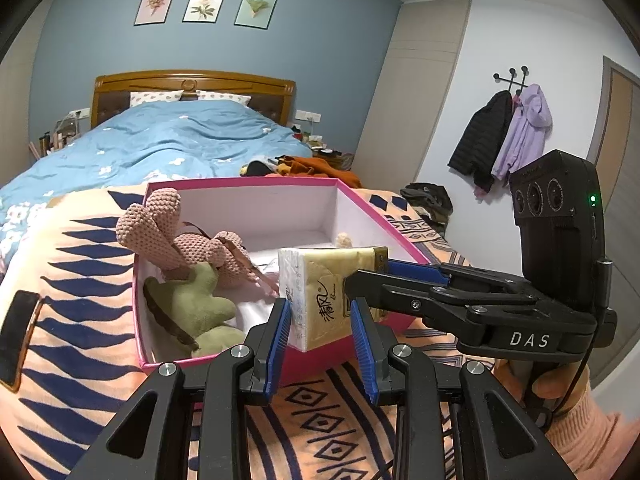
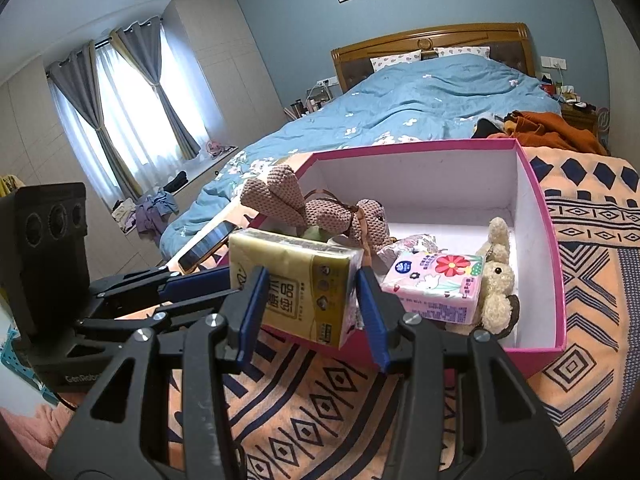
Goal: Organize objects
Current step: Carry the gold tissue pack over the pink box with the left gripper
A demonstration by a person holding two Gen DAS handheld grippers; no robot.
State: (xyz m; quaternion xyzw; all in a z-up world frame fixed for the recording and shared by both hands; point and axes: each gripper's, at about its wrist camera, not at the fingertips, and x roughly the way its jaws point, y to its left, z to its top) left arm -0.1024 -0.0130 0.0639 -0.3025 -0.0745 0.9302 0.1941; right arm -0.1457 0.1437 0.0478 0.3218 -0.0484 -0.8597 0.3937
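Note:
A pink box (image 1: 352, 200) (image 2: 544, 216) stands open on a patterned orange blanket on the bed. In it lie a pink knitted toy (image 1: 180, 236) (image 2: 320, 212), a green plush (image 1: 196, 312), a cream plush (image 2: 496, 280) and a pink floral tissue pack (image 2: 436, 288). A yellow tissue pack (image 1: 332, 296) (image 2: 300, 284) hangs over the box's near edge. My left gripper (image 1: 320, 316) and my right gripper (image 2: 310, 292) are both shut on it, from different sides. The right gripper also shows in the left wrist view (image 1: 372, 272).
A phone (image 2: 208, 246) (image 1: 16, 328) lies on the blanket left of the box. Orange and dark clothes (image 2: 548, 128) are piled behind the box. A blue quilt (image 1: 168, 140) covers the rest of the bed. Jackets (image 1: 504, 136) hang on the right wall.

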